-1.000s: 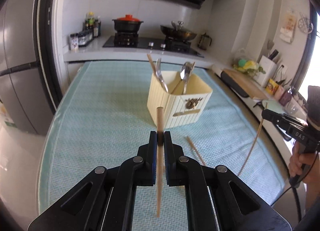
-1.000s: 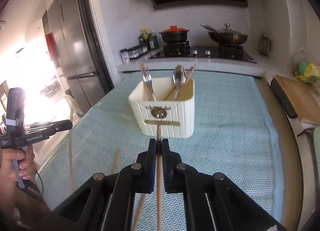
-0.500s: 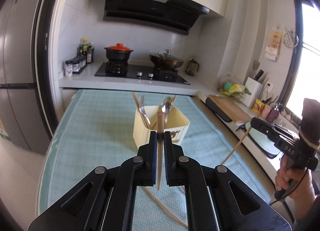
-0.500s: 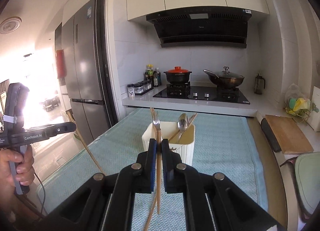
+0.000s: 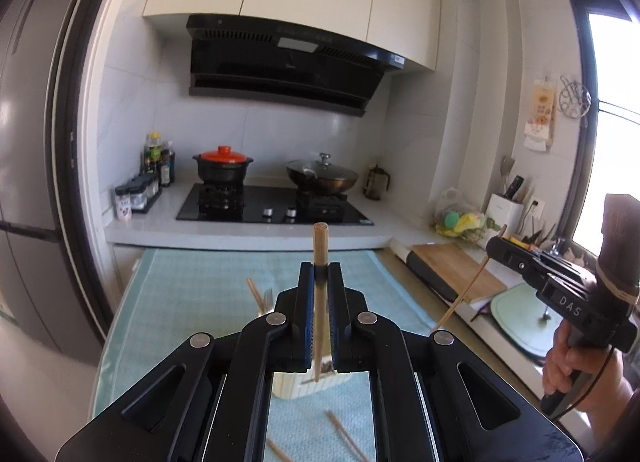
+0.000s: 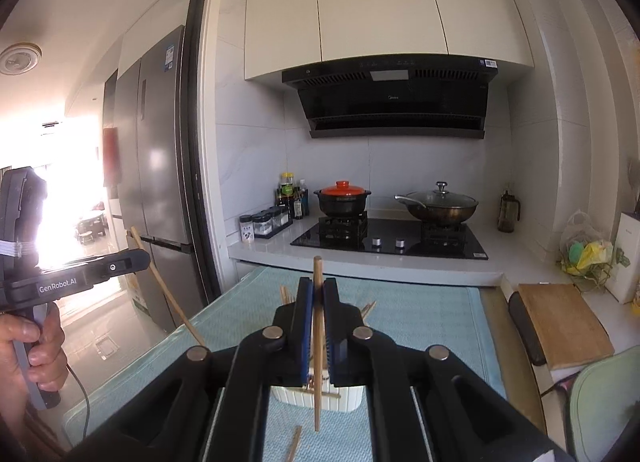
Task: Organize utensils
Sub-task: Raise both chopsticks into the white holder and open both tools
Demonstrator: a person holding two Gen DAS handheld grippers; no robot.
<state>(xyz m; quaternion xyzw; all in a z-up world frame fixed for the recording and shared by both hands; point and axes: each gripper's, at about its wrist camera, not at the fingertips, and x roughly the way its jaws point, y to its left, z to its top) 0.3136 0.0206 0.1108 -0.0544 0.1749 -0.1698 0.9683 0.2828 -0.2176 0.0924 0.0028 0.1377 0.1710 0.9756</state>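
My left gripper (image 5: 320, 268) is shut on a wooden chopstick (image 5: 320, 246) held upright, high above the table. My right gripper (image 6: 317, 284) is shut on another wooden chopstick (image 6: 317, 326), also upright. The cream utensil holder (image 5: 298, 388) sits below both grippers, mostly hidden behind the jaws; it also shows in the right wrist view (image 6: 320, 398). A fork (image 5: 267, 296) and chopstick tips stick out of it. Loose chopsticks (image 5: 346, 436) lie on the teal mat in front of the holder.
The teal mat (image 5: 192, 294) covers the table. Behind it is the stove counter with a black pot (image 5: 222, 168) and a wok (image 5: 322, 176). A cutting board (image 6: 564, 324) lies to the right. The fridge (image 6: 160, 166) stands to the left.
Both grippers have risen with their chopsticks and tilted up. The holder has dropped from mid-view to below the jaws.
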